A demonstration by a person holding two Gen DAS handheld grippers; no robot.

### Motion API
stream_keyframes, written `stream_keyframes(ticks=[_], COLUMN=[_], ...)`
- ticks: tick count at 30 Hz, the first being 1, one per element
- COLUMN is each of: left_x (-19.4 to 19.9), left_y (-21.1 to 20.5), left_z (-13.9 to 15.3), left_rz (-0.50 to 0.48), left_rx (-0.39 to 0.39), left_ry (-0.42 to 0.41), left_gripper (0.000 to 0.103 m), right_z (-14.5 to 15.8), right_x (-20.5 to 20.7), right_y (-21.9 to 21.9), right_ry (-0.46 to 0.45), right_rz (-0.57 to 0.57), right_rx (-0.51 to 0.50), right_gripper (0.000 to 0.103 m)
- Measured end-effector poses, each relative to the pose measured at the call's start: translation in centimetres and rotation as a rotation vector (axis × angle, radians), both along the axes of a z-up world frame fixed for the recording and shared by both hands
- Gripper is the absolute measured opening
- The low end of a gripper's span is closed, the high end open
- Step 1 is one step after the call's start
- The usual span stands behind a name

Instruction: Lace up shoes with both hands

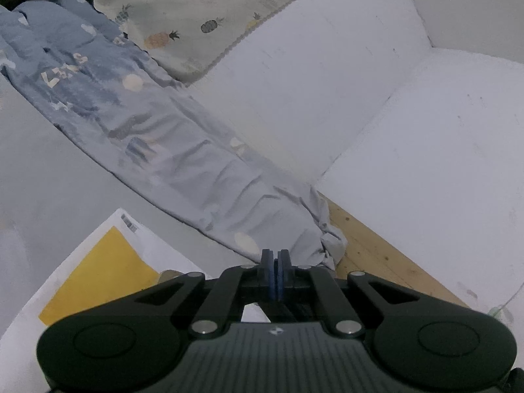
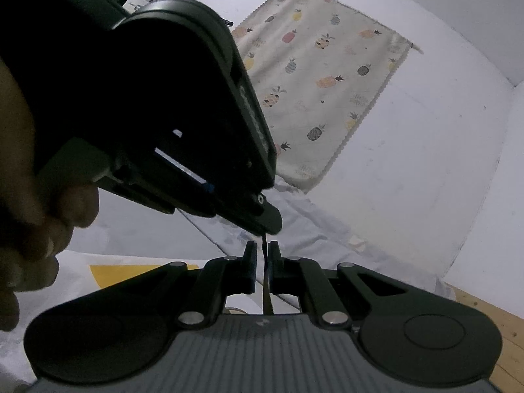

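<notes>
In the right wrist view a thin dark shoelace point(image 2: 264, 262) runs upright through the narrow slot between the jaws of my right gripper point(image 2: 263, 255), which is shut on it. My left gripper point(image 2: 267, 226) comes in from the upper left, held by a person's hand point(image 2: 29, 196). Its tip is closed on the lace's upper end, just above the right fingertips. In the left wrist view the left gripper point(image 1: 276, 260) has its blue pads pressed together, and the lace itself cannot be made out there. No shoe is visible in either view.
A crumpled blue patterned cloth point(image 1: 147, 131) lies diagonally ahead, with a pineapple-print cloth point(image 1: 203, 16) behind it on white padding point(image 1: 327, 82). A white sheet with a yellow patch point(image 1: 101, 275) lies at the lower left. Bare wood point(image 1: 370, 252) shows at the right.
</notes>
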State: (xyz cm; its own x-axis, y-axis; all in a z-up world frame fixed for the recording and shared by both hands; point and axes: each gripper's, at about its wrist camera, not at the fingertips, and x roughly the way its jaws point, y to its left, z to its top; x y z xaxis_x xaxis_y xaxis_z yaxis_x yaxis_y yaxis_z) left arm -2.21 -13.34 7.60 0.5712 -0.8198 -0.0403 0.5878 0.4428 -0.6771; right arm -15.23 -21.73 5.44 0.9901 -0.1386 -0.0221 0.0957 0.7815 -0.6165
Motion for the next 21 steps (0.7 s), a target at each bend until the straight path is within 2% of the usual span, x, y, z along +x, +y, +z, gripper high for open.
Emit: stream_keyframes(ticks=[9,11,12,13,14,16,19,21], left_x=[-0.2,-0.3,-0.3,-0.4,-0.5,-0.5,-0.8,-0.6], left_y=[0.1,0.2,0.3,0.4,0.4,0.0,-1.5,-2.4], left_z=[0.0,0.1,0.2,0.3,0.3,0.4,0.0,-0.8], left_rz=[0.006,0.014,0.022,0.032,0.041,0.051,0.04,0.011], left_rx=[-0.007,0.001,0.007,0.019,0.039,0.141,0.369,0.448], left_ry=[0.014,0.016,0.012,0.005,-0.001,-0.014,-0.028,0.001], left_gripper=[0.003,0.016,0.03,0.04,0.043,0.044,0.044,0.044], right_z=[0.9,1.3,1.5,1.6,1.8,2.0,1.9,1.6], right_x=[-1.1,-1.1,-1.1,-1.0,-0.8,-0.1,0.4,0.6], right_y=[-0.9,-1.1,-1.2,-1.6,-2.2,-4.3,-6.8,-7.4], right_ry=[0.012,0.02,0.023,0.022,0.024,0.032,0.118,0.186], right_rz=[0.036,0.036,0.033,0.022,0.008,-0.027,-0.028,-0.013], right_rx=[0.057,0.072,0.079,0.084,0.088,0.1,0.076,0.034], right_gripper=[0.0,0.0,0.0,0.0,0.0,0.0,0.0,0.0])
